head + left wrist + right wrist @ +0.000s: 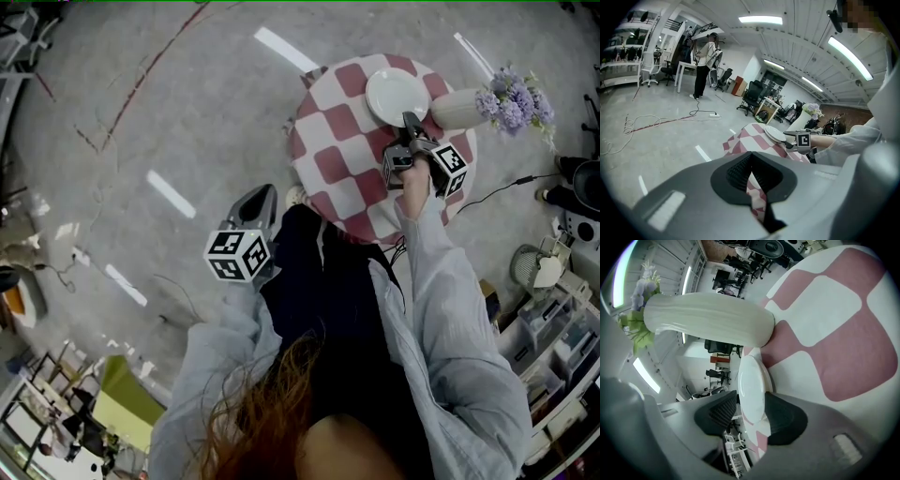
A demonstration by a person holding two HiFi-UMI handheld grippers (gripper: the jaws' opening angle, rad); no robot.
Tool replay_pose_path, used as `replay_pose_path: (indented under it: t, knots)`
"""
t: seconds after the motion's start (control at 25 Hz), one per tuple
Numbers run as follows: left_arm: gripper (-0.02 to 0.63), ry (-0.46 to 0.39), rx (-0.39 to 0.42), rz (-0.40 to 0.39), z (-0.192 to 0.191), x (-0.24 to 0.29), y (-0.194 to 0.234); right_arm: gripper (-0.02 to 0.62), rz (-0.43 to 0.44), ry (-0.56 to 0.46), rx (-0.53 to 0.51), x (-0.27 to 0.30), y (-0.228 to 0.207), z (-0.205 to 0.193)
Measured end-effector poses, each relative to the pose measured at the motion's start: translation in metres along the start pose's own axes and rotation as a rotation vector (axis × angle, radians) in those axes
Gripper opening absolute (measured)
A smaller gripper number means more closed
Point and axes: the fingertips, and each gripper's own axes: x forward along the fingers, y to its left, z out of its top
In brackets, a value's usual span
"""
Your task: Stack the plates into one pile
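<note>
Head view: the checked table (333,167) carries the white plate (394,94) at its far side, beside a vase (457,110). The right gripper (411,124) reaches the plate's near rim; the left gripper (259,199) hangs over the floor, well apart. Left gripper view: its jaws are closed together on nothing. Right gripper view: the plate's rim stands between parted jaws, one pad clear of it. The step is judged a release. Withdraw level along the rim without nudging the plate; plates beneath cannot be told.
</note>
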Motion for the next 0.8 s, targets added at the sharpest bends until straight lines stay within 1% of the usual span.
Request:
replay_pose_path:
  t: [0.16, 0.24, 0.48, 0.6, 0.68, 0.8]
  knots:
    - [0.014, 0.000, 0.003, -0.008, 0.000, -0.001, -0.002, 0.287, 0.031, 0.018, 0.020, 0.006, 0.016, -0.002]
    - [0.014, 0.001, 0.005, -0.010, 0.000, -0.001, -0.001, 0.356, 0.051, 0.035, 0.028, 0.010, 0.024, -0.003]
    - [0.014, -0.005, 0.010, -0.011, 0.002, -0.004, 0.002, 0.540, 0.029, 0.049, -0.059, 0.017, 0.041, -0.006]
    - [0.014, -0.009, 0.013, -0.012, 0.004, -0.006, 0.003, 0.592, -0.003, 0.038, -0.087, 0.016, 0.045, -0.006]
    - [0.014, -0.009, 0.015, -0.011, 0.006, -0.007, 0.004, 0.592, -0.019, 0.020, -0.121, 0.010, 0.054, -0.010]
    - [0.014, -0.014, 0.021, -0.014, 0.009, -0.004, 0.005, 0.592, -0.014, 0.015, -0.153, 0.005, 0.064, -0.012]
